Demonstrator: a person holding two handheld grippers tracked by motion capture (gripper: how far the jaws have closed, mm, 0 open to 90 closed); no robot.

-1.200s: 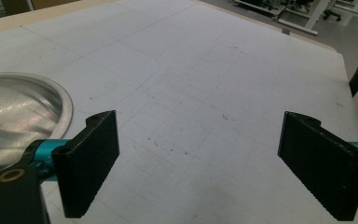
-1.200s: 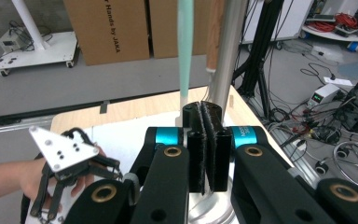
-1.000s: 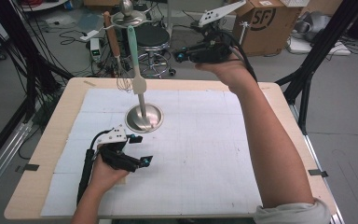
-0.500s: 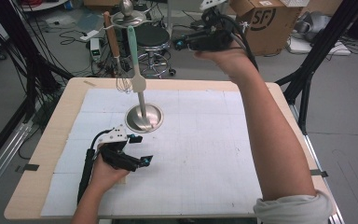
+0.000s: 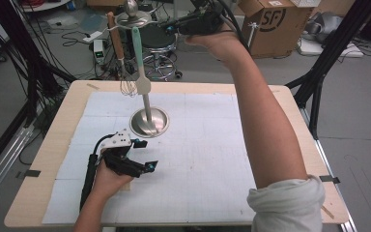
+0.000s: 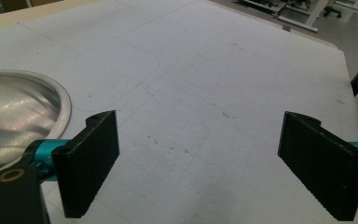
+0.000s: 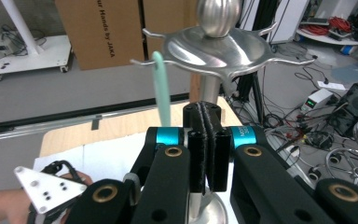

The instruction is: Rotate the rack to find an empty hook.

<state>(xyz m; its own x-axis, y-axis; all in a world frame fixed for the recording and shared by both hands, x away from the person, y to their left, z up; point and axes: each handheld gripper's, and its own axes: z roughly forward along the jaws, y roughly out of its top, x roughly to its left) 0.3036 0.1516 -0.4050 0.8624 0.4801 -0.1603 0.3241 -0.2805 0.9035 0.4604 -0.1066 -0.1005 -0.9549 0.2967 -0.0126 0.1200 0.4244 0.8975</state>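
The teal spatula (image 5: 139,63) and a whisk (image 5: 121,53) already hung from the steel rack (image 5: 134,18) on the worktop (image 5: 212,145), the right hand-held gripper (image 7: 206,140) was closed and empty beside its top, and the left hand-held gripper (image 6: 198,154) rested wide open.

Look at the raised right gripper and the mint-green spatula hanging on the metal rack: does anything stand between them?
Nothing visible does. The right gripper, shut and empty, is just right of the rack's top; the spatula hangs beside the rack's pole, open air between.
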